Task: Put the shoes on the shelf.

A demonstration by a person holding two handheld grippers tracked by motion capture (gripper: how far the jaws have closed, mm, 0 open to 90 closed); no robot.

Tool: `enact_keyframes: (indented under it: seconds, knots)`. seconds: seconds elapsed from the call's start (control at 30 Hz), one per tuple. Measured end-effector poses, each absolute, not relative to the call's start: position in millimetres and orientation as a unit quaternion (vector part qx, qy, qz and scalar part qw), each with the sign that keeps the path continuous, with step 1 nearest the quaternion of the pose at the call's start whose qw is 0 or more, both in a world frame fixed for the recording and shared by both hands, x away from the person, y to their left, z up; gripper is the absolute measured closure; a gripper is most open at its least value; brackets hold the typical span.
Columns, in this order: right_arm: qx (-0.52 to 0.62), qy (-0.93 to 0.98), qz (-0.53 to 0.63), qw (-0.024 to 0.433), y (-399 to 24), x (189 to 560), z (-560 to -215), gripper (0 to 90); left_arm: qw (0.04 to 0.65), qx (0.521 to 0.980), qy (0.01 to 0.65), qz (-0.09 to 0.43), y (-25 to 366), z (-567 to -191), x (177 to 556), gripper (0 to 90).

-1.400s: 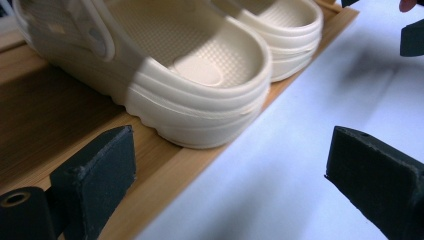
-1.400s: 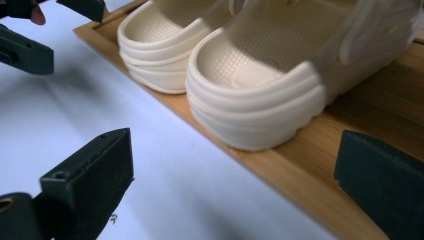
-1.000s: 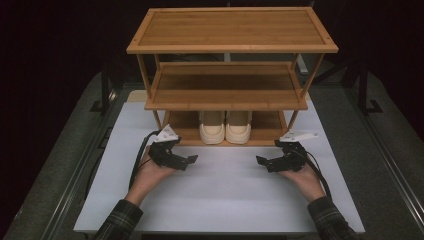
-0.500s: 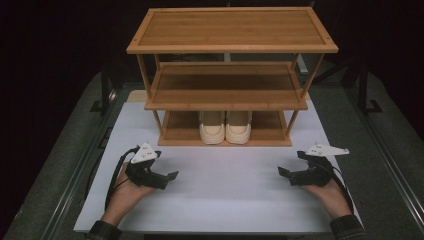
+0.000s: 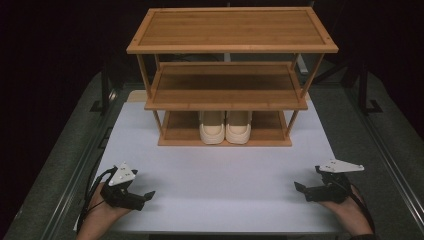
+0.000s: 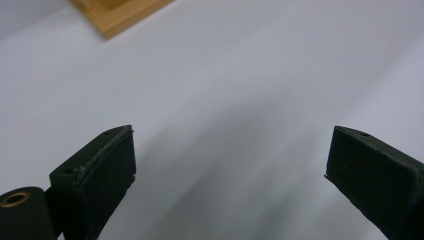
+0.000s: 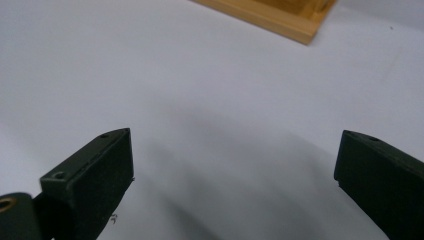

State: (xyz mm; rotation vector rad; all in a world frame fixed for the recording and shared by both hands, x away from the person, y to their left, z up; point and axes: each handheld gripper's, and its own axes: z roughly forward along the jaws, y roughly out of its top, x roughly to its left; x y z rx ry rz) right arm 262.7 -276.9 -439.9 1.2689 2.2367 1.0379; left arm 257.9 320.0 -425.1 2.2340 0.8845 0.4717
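Your left gripper sits low at the near left of the white table, jaws spread wide with nothing but bare surface between them. Your right gripper mirrors it at the near right, jaws likewise gaping and empty. The pair of cream shoes stands well ahead of both grippers, midway between them, side by side on the bottom shelf of the wooden rack, toes towards you. From your left gripper's camera a corner of the rack's base shows far ahead to the left; from your right gripper's camera the other corner lies ahead
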Motion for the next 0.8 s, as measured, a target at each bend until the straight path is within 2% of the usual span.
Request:
enact_keyframes:
  seconds: [0.3,0.53,0.8]
  knots:
    - [0.46,0.804,0.327,0.188,-287,257,-453,2.4,0.316,0.861,0.353,0.182,346,-443,253,5.4]
    - [0.469,0.802,0.323,0.178,-289,258,-457,1.6,0.339,0.855,0.362,0.156,354,-450,258,2.8]
    - [0.469,0.802,0.324,0.179,-289,258,-458,1.6,0.339,0.854,0.363,0.154,354,-450,258,2.5]
